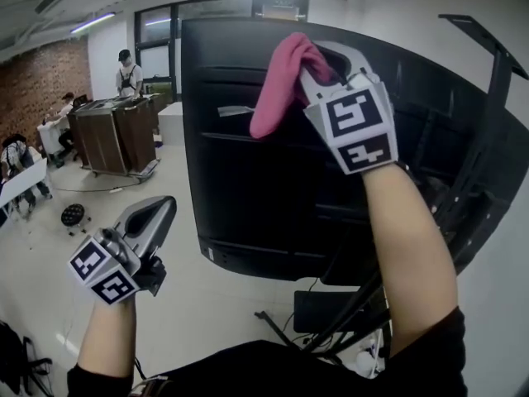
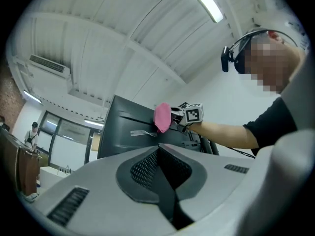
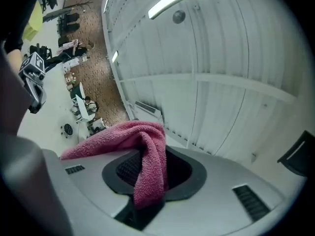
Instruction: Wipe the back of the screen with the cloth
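1. Upper centre: right gripper, fingers grasping the pink cloth, which hangs against the screen's black back.
2. Lower left: left gripper, fingers clenched, empty.

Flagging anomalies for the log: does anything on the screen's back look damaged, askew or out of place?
Only a pale strip, perhaps tape or a label, looks stuck unevenly on the back of the screen, left of the pink cloth held by the right gripper. Nothing else stands out.
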